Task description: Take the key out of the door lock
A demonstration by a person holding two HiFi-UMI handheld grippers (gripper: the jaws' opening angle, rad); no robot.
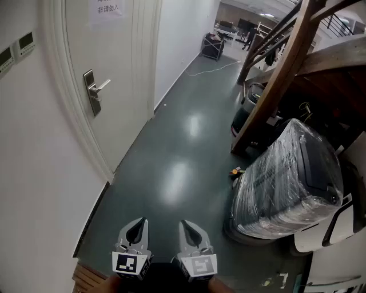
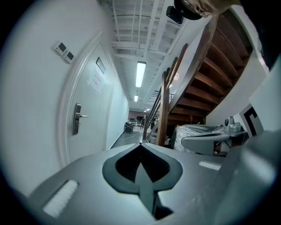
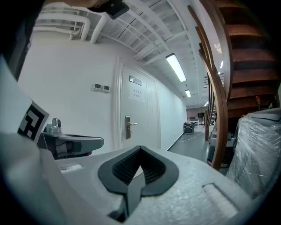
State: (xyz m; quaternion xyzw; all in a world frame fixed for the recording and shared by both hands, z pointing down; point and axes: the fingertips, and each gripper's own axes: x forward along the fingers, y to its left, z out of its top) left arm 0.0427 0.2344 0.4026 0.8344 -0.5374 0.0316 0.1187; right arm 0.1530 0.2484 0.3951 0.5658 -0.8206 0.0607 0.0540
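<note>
Floor: a dark, glossy corridor floor (image 1: 183,171) ran ahead of you, with ceiling lights reflected in it.
Wall: a white wall (image 1: 34,171) stood on your left, with two small control panels (image 1: 26,41) mounted high on it.
Staircase: a wooden staircase (image 1: 286,63) rose on your right, its brown stringer slanting down to the floor.
Door: a white door (image 1: 114,51) was set in the left wall, shut, well ahead of both claws.
Wrapped machine: a bulky grey unit wrapped in clear plastic film (image 1: 291,183) sat on the floor at your right, under the stairs.
Left claw: you held your left claw (image 1: 138,222) low at the bottom of the head view, clenched on nothing; in its own view the tips (image 2: 141,145) met with no gap.
Right claw: your right claw (image 1: 187,224) sat just beside the left one, also clenched and empty, with its tips (image 3: 139,148) pressed together.
Cart: a dark cart (image 1: 213,46) stood far down the corridor, near a pale cable (image 1: 211,70) lying across the floor.
Notice: a sheet of paper with printed text (image 1: 107,8) was stuck high on the door.
Lock plate: a metal lock plate (image 1: 91,91) sat on the door's left edge, with its lever handle (image 1: 100,87) pointing right.
Key: the lock was on that plate, well apart from both of your claws, and it was too small in every view for you to make out a key.
</note>
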